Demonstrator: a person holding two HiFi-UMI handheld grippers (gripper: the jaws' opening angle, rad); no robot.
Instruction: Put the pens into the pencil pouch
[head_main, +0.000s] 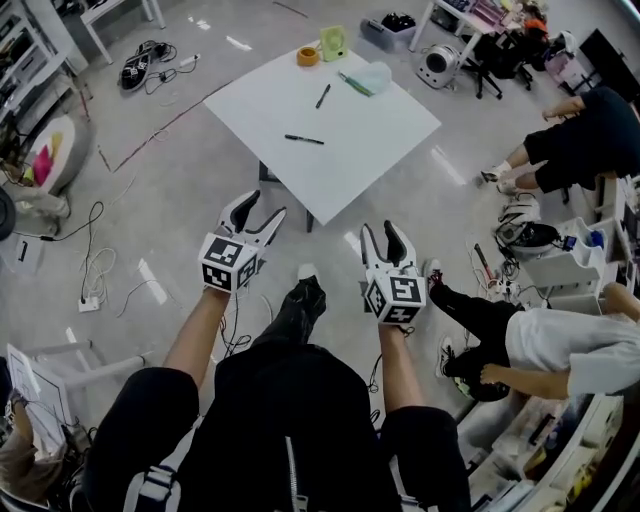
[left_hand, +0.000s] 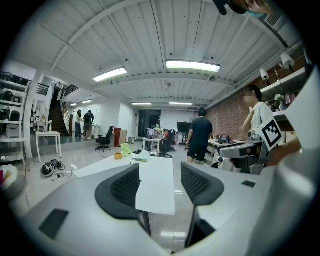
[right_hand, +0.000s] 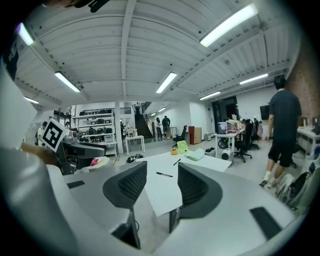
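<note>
A white table (head_main: 350, 140) stands ahead of me on the floor. On it lie a black pen (head_main: 304, 140) near the middle, a second black pen (head_main: 323, 96) farther back, and a green pen (head_main: 352, 84) against a pale translucent pouch (head_main: 374, 76). My left gripper (head_main: 258, 210) and right gripper (head_main: 380, 232) hang in the air short of the table, both open and empty. In the right gripper view the near pen (right_hand: 164, 174) and the pouch (right_hand: 196, 155) show beyond the right gripper (right_hand: 161, 170). The left gripper (left_hand: 160, 172) frames the table (left_hand: 156, 185).
An orange tape roll (head_main: 308, 56) and a green object (head_main: 333, 42) sit at the table's far corner. Cables (head_main: 95, 270) and shoes (head_main: 137, 65) lie on the floor at left. People (head_main: 560, 350) sit on the floor at right, with desks and chairs (head_main: 500, 40) behind.
</note>
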